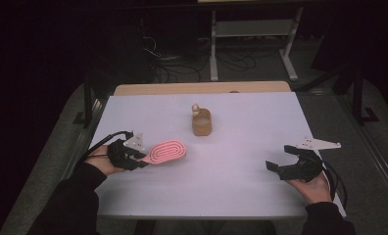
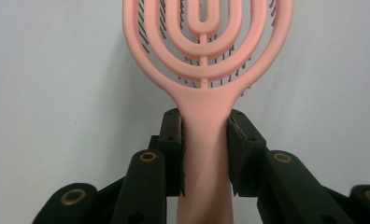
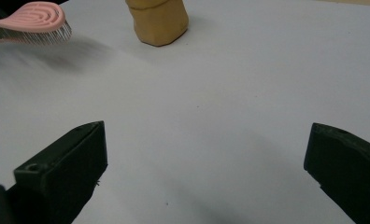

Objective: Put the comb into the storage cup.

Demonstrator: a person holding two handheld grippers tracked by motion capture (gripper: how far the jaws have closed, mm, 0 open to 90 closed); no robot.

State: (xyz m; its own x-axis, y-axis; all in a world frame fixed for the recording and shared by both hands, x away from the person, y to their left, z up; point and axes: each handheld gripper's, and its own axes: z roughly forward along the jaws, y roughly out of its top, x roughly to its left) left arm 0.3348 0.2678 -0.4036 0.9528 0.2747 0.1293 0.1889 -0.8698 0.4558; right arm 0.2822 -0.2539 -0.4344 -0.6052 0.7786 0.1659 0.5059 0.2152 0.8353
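hairbrush (image 2: 206, 60) head cropped, cup (image 3: 157, 21) top cropped

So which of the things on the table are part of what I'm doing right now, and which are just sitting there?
In the job:
pink hairbrush, handle clamped in the left claw, bristles down.

Lying about:
tan holder at mid-table, untouched;
right claw, open, nothing in it.

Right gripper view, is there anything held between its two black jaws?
No, the right gripper has its jaws standing wide apart over bare white table, while the pink hairbrush and tan container lie farther off.
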